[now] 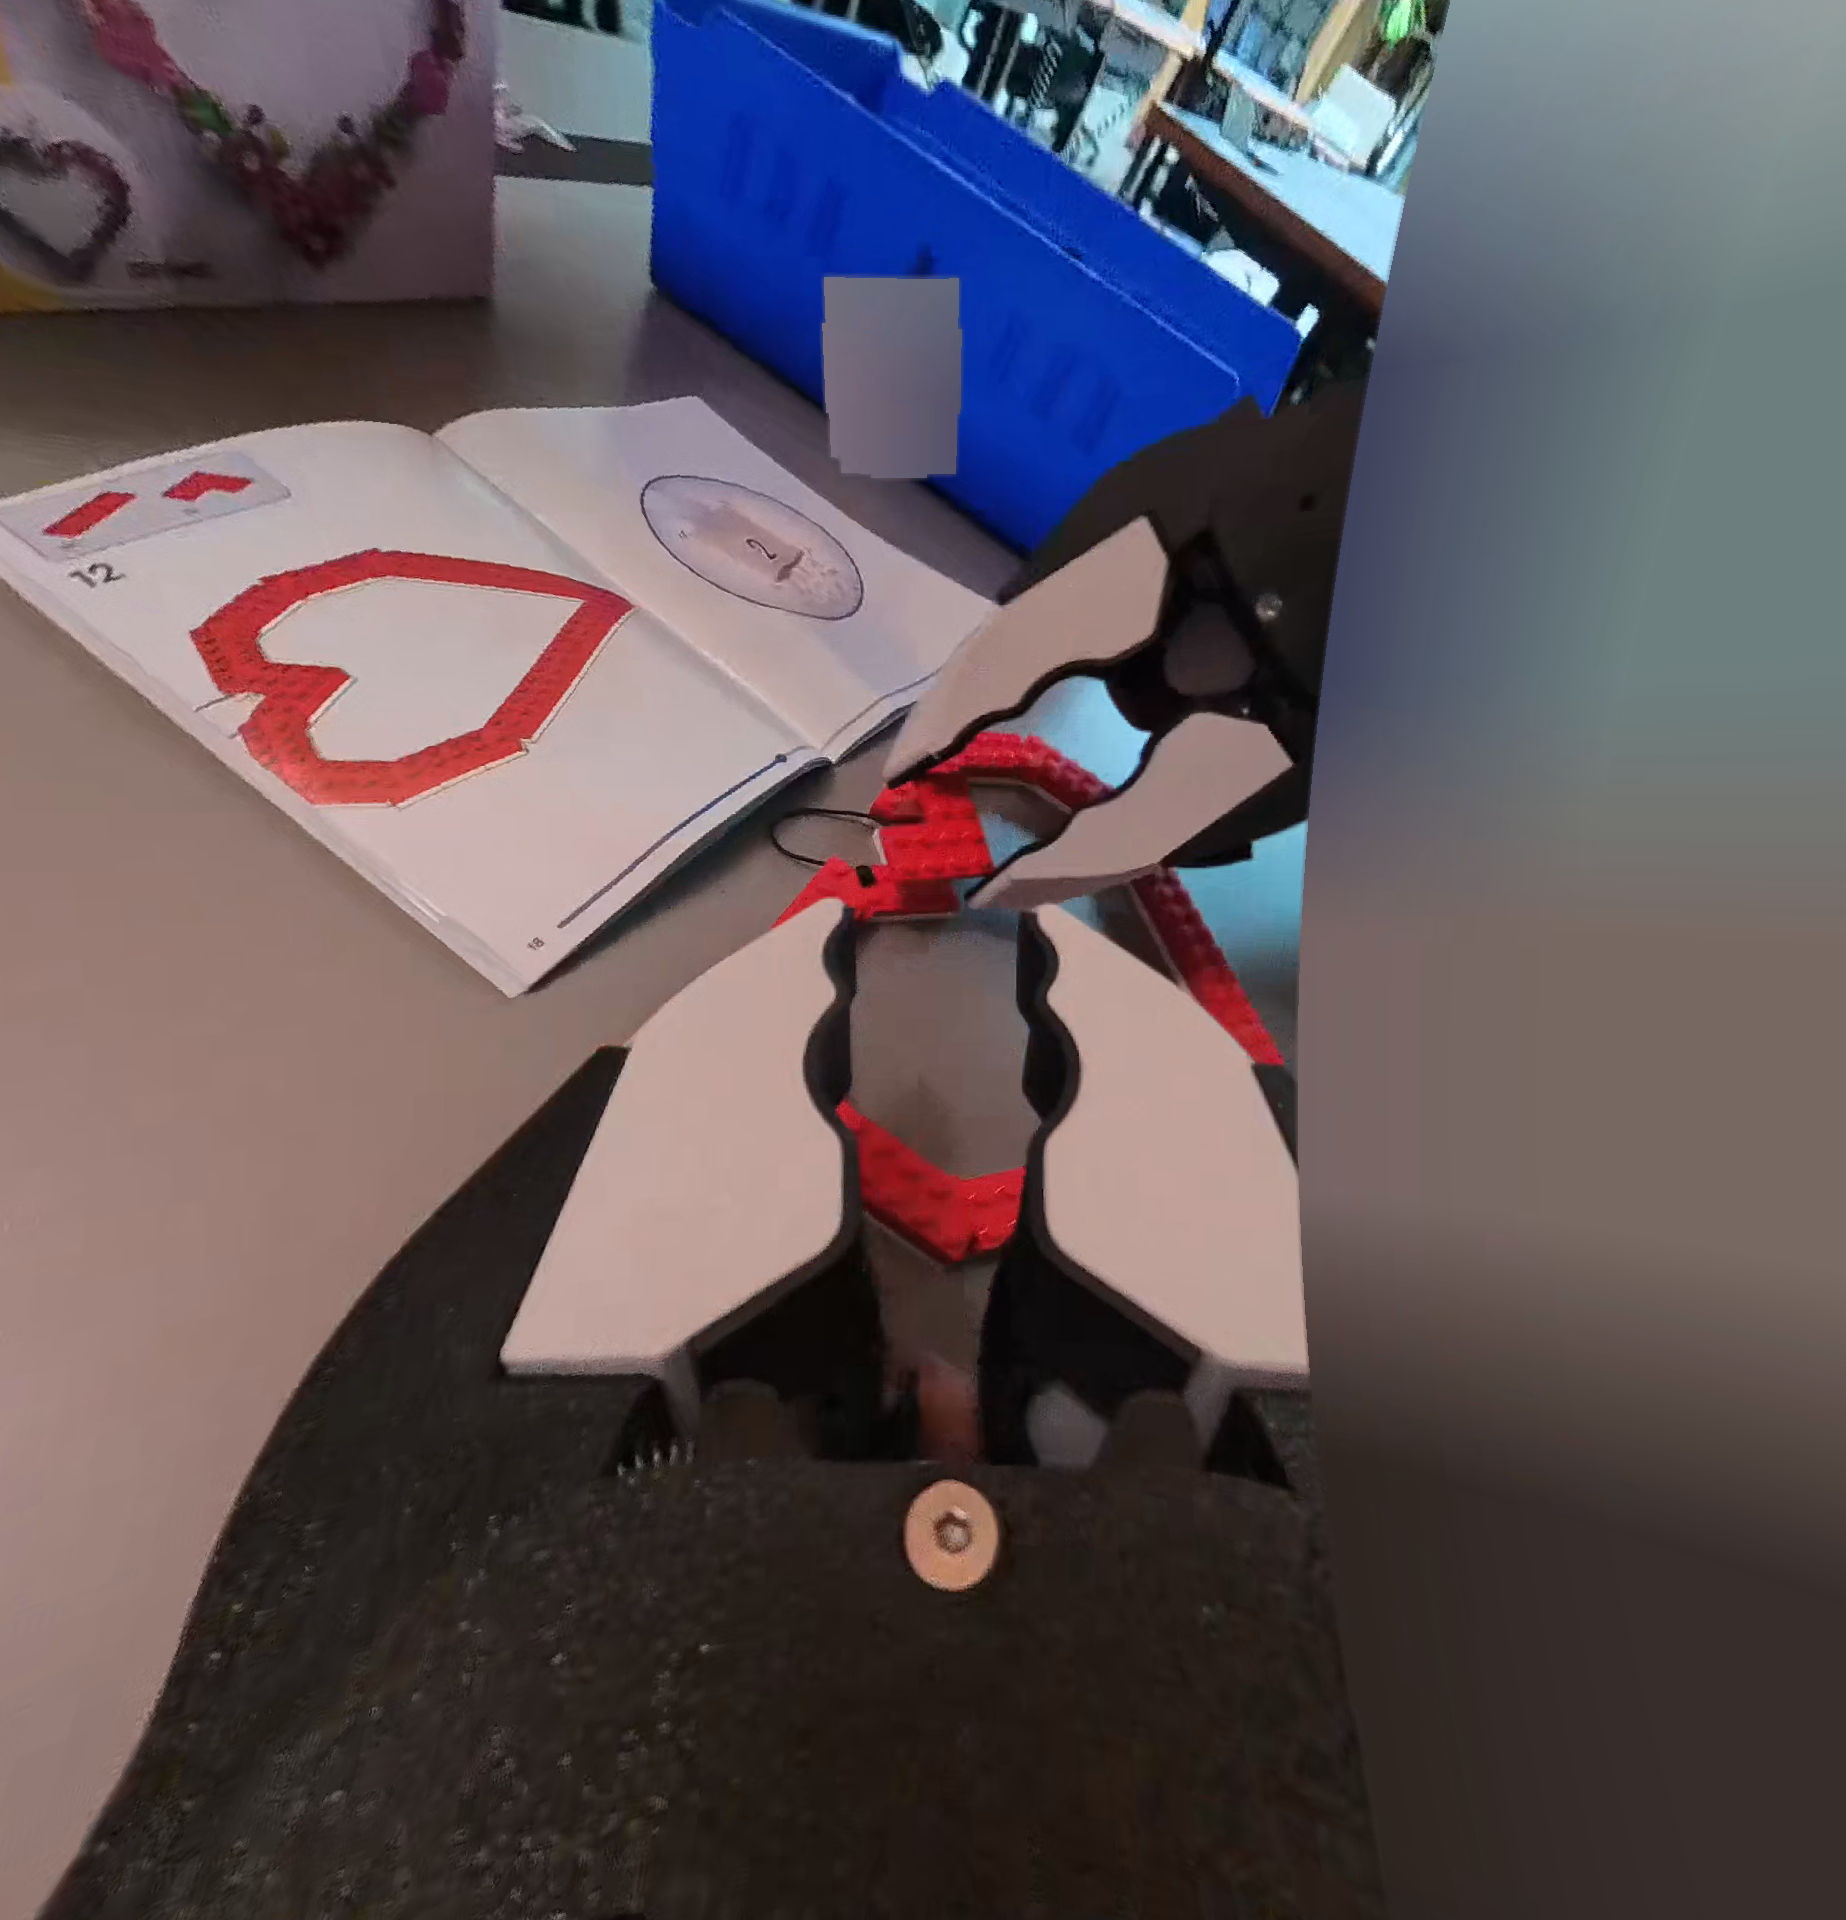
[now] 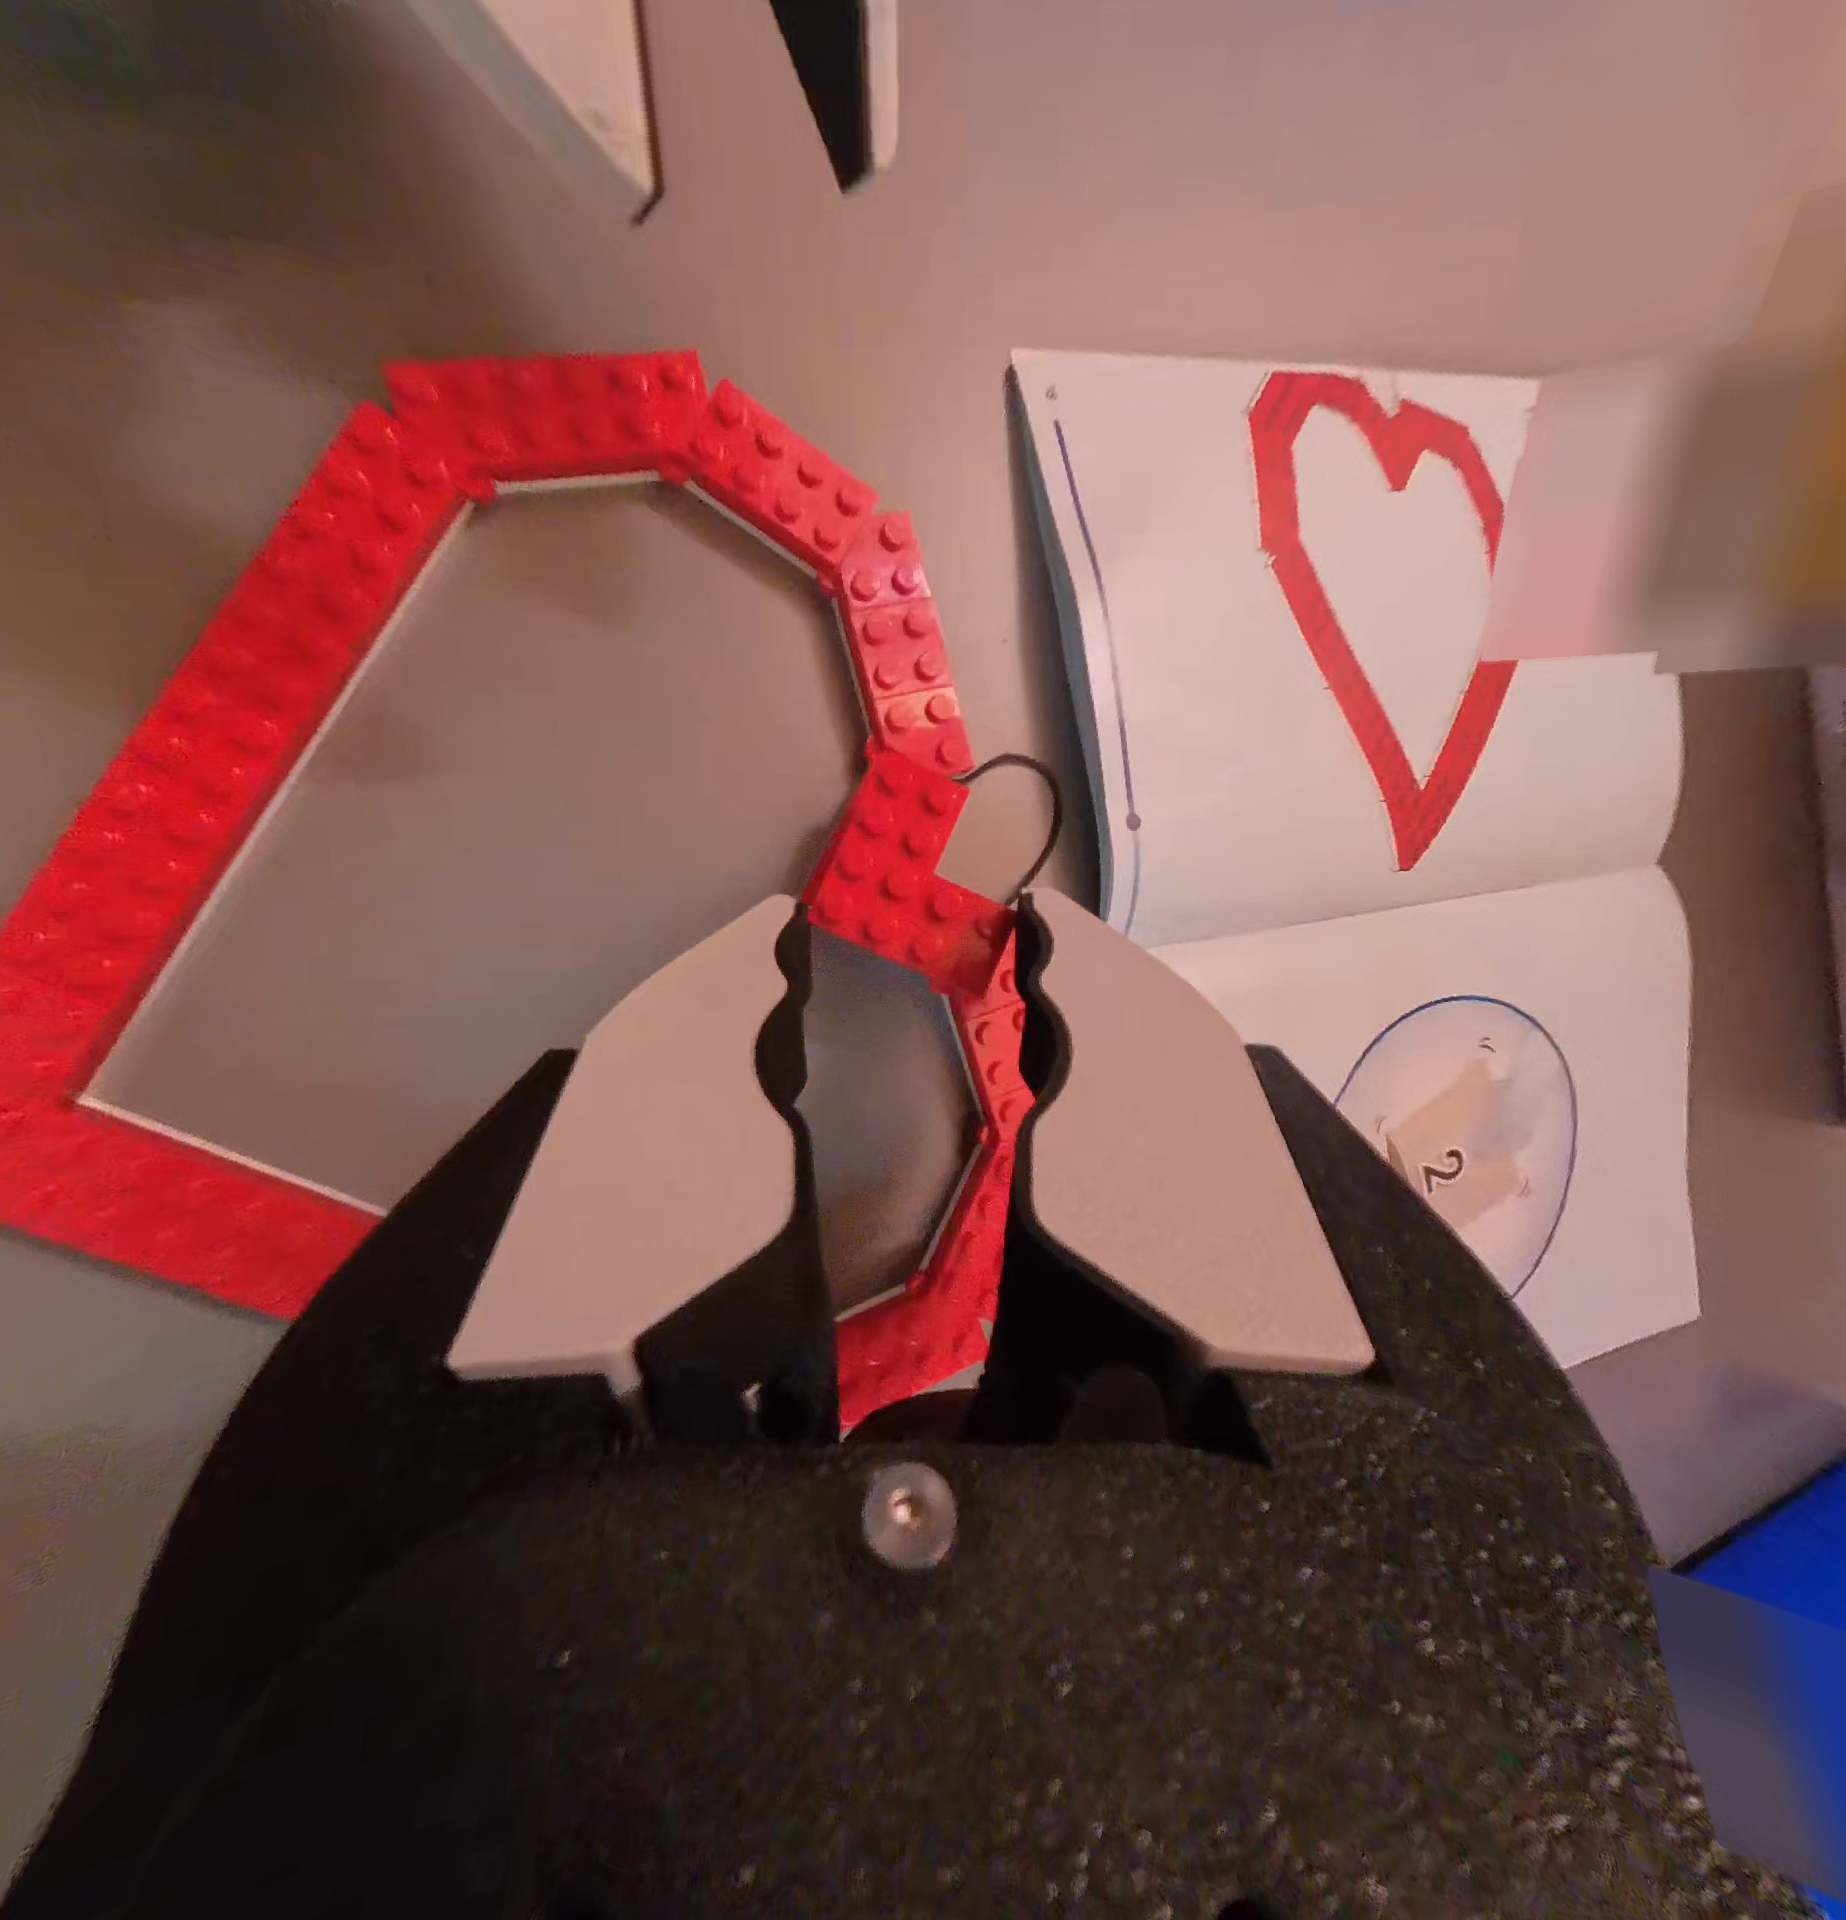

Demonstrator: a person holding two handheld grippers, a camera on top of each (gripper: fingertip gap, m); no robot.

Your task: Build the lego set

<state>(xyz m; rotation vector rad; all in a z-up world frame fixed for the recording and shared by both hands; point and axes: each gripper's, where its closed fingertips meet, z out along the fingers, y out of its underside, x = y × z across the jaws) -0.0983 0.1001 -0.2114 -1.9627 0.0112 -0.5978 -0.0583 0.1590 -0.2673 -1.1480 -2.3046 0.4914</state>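
A red lego heart frame [image 2: 275, 748] lies flat on the grey table. A black wire loop [image 2: 1044, 810] sticks out at its notch. My right gripper [image 2: 914, 914] is shut on a red angled plate [image 2: 898, 873] at the notch, one fingertip on each side of it. In the left wrist view the right gripper [image 1: 940, 831] reaches in from the right and pinches that plate [image 1: 924, 847]. My left gripper [image 1: 934, 920] is open and empty, hovering above the heart frame [image 1: 940, 1195], its tips just short of the plate. Its fingertips [image 2: 628, 145] show at the top of the right wrist view.
An open instruction booklet [image 1: 431, 665] showing a red heart lies beside the frame; it also shows in the right wrist view [image 2: 1262, 831]. A blue bin [image 1: 846, 187] stands behind the booklet. The set's box [image 1: 275, 156] stands at the far left. One gripper's finger ends stand about 10 centimetres off the other's.
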